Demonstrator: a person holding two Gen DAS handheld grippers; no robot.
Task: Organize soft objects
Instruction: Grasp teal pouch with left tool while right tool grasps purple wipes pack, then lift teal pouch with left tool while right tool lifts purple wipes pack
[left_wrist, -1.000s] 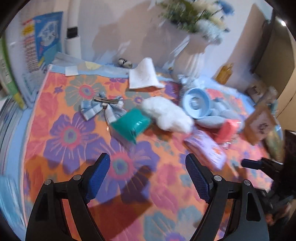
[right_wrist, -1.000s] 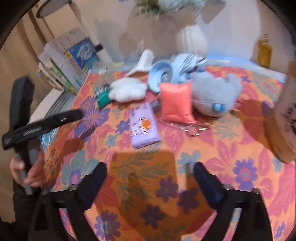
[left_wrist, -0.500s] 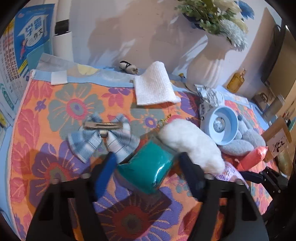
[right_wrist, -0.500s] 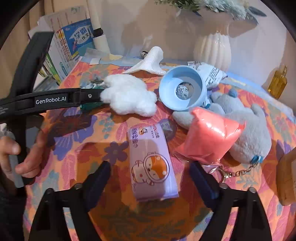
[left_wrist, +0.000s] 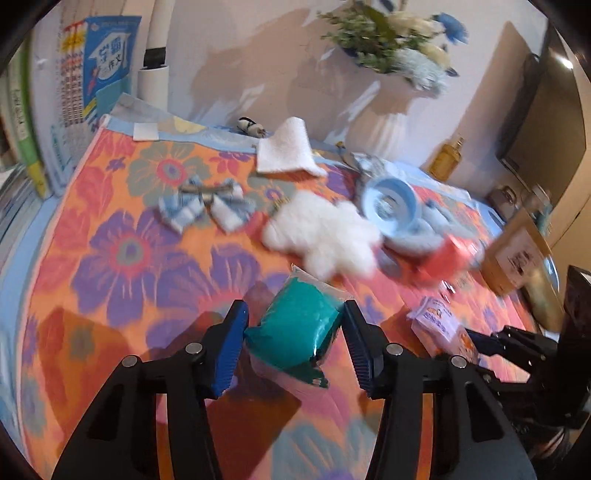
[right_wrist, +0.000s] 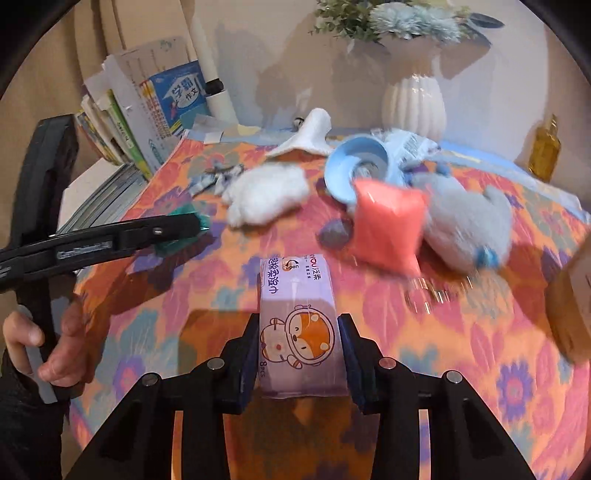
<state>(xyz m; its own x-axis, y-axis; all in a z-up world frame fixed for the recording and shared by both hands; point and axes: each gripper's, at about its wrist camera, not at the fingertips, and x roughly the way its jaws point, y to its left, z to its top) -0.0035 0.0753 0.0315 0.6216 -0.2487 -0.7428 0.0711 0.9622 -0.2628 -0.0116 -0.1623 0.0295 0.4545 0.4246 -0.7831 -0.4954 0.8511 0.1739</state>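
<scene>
A teal pouch (left_wrist: 291, 336) sits between the blue pads of my left gripper (left_wrist: 294, 310); the jaws are closing and both pads touch its sides. My right gripper (right_wrist: 299, 325) is closing on a purple tissue pack (right_wrist: 295, 291), with the pads against its long sides. On the flowered cloth (left_wrist: 122, 258) behind them lie a white fluffy plush (left_wrist: 325, 236), a pink pouch (right_wrist: 388, 225), a grey plush toy (right_wrist: 469, 221), a checked bow (left_wrist: 207, 206) and a folded white cloth (left_wrist: 288, 151).
A blue bowl (right_wrist: 358, 166) lies tipped beside the grey plush. A white vase (right_wrist: 413, 103) with flowers and a yellow bottle (right_wrist: 543, 147) stand at the back. Books (right_wrist: 122, 125) line the left edge, and a cardboard box (left_wrist: 517, 254) stands at the right. A hand (right_wrist: 55, 347) holds the left gripper's handle.
Both grippers have narrowed around their objects. The left one reached the teal pouch and drew back with it; the right one moved up to the purple tissue pack and now clasps it.
</scene>
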